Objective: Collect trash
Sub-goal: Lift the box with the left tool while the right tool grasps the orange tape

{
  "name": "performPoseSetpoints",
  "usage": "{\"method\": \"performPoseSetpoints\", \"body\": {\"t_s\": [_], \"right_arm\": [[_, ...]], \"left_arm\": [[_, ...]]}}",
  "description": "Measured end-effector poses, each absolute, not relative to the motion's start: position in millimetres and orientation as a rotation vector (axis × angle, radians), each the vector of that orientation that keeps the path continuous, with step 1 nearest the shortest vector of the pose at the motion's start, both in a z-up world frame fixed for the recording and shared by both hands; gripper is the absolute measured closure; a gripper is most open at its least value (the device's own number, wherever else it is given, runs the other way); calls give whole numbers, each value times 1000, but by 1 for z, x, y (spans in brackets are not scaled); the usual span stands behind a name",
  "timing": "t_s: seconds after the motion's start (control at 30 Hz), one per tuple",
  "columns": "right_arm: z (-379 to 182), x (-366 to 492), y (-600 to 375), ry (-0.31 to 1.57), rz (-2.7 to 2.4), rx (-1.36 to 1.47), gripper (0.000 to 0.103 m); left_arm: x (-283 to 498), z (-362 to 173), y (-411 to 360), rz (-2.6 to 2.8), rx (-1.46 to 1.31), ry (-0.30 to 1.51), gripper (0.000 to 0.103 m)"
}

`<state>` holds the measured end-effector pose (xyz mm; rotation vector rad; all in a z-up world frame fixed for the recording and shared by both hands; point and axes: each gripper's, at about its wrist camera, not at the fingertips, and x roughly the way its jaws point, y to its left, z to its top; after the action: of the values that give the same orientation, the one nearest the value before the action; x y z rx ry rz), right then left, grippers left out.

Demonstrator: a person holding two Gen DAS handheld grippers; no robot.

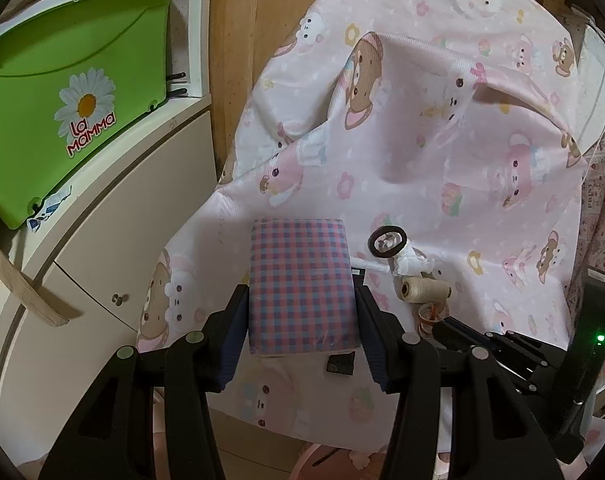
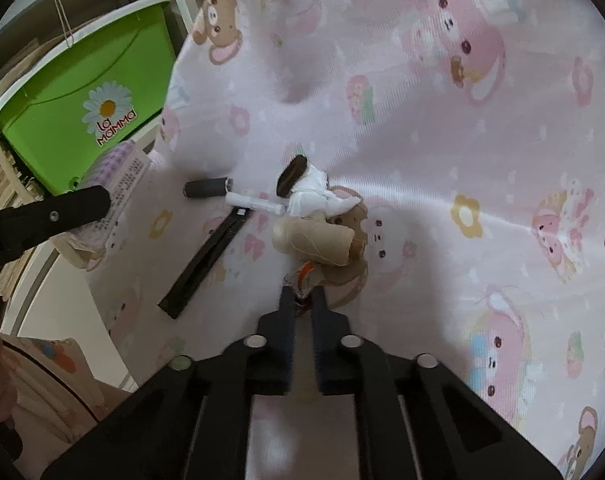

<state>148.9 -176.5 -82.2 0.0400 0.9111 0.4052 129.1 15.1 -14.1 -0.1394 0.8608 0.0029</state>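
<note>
The left gripper (image 1: 302,316) holds a checked tissue pack (image 1: 302,284) by its two long sides above the pink sheet (image 1: 462,160). The pack looks soft and light. The right gripper (image 2: 303,294) is almost closed on a thin orange-and-clear wrapper (image 2: 302,276) beside the thread spool (image 2: 322,240); it seems flimsy and slippery, so pinch it deep.

The left gripper (image 1: 302,312) reaches forward with its two black fingers (image 1: 232,336) spread wide, clamped against both sides of a checked pack (image 1: 302,280). The right gripper (image 2: 303,300) points forward and down, fingers (image 2: 288,312) drawn nearly together, pinching a small clear-and-orange scrap (image 2: 303,278) at their tips.
</note>
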Motion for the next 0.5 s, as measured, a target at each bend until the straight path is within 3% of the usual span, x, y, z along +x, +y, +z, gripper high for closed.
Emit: {"method": "performPoseSetpoints", "body": {"t_s": [0.5], "right_arm": [[-25, 99, -204, 784, 406, 89, 97]], "left_arm": [[113, -3, 12, -23, -120, 836, 53]]}}
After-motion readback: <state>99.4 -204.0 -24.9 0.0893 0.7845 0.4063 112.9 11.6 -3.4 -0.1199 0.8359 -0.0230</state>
